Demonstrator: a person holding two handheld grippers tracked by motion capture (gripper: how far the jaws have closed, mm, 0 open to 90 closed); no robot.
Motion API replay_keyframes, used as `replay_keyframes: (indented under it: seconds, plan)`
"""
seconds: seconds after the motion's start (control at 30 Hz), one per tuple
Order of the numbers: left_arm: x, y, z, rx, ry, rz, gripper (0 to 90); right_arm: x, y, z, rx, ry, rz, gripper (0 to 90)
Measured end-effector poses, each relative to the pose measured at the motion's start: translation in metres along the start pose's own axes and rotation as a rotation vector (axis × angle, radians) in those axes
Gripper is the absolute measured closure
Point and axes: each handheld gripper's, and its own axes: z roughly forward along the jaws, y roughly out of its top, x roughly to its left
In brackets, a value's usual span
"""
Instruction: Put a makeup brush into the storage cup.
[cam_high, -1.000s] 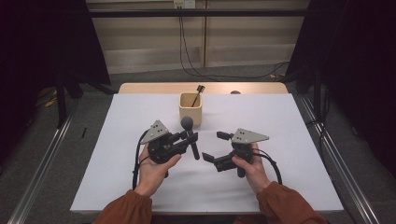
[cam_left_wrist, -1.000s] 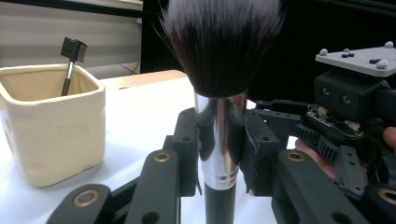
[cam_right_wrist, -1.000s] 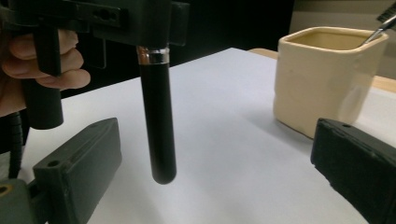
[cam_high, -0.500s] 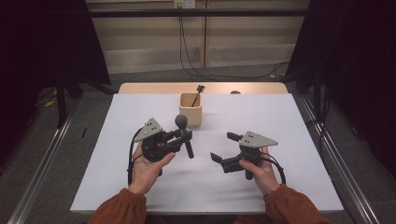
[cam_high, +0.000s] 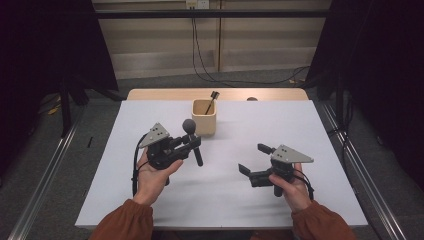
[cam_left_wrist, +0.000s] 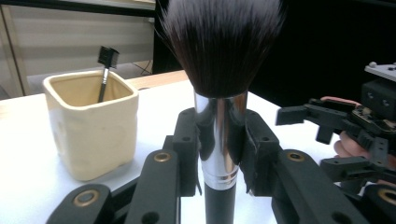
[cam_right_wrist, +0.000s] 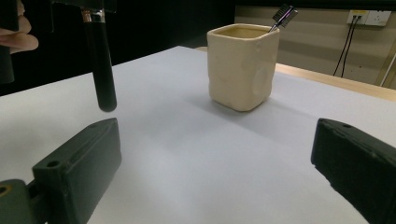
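Big makeup brush (cam_left_wrist: 219, 70): soft dark bristles with paler tips, glossy chrome metal ferrule, smooth black handle with a slight sheen. Left tongs (cam_left_wrist: 219, 154) looked like matt black plastic, faintly grainy, with brass-coloured rivets at the joints. Right tongs (cam_right_wrist: 210, 172): same matt black plastic, dull and slightly rough on the pads. Square cream cup (cam_right_wrist: 243, 65) seemed ceramic, satin finish, surface lumpy and uneven. Small black-headed brush (cam_left_wrist: 105, 70) in it had a thin dark handle. White tabletop (cam_high: 300, 125) smooth and matt, with a pale wood edge at the far side.
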Motion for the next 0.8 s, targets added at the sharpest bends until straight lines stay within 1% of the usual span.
replay_keyframes:
  seconds: [0.13,0.2,0.27,0.37,0.4,0.47,0.53,0.63,0.77,0.8]
  plan:
    - [0.003,-0.001,-0.003,0.009,0.007,-0.004,70.6,-0.003,-0.001,-0.009,-0.010,-0.009,0.006,0.9]
    - [0.005,-0.002,-0.004,0.016,0.009,-0.002,70.6,-0.005,-0.002,-0.012,-0.017,-0.012,0.020,0.9]
    - [0.007,-0.002,-0.006,0.021,0.014,-0.002,70.7,-0.006,-0.002,-0.016,-0.012,-0.044,0.021,0.9]
    - [0.009,-0.001,-0.008,0.016,0.020,-0.012,70.6,-0.008,-0.003,-0.022,-0.013,-0.063,0.024,0.3]
    - [0.011,-0.001,-0.009,0.020,0.025,-0.008,70.6,-0.008,-0.004,-0.025,-0.016,-0.078,0.019,0.5]
    - [0.013,-0.001,-0.010,0.020,0.030,-0.015,70.6,-0.010,-0.005,-0.030,-0.018,-0.087,0.037,0.6]
    - [0.014,-0.001,-0.010,0.018,0.033,-0.017,70.6,-0.011,-0.007,-0.036,-0.019,-0.107,0.025,0.7]
    - [0.016,0.000,-0.008,0.018,0.037,-0.025,70.6,-0.013,-0.010,-0.045,-0.021,-0.124,0.032,0.6]
    - [0.019,0.003,-0.007,0.024,0.043,-0.017,70.6,-0.018,-0.015,-0.057,-0.026,-0.167,0.039,0.6]
    - [0.019,0.005,-0.007,0.026,0.046,-0.017,70.6,-0.019,-0.016,-0.060,-0.027,-0.186,0.034,0.6]
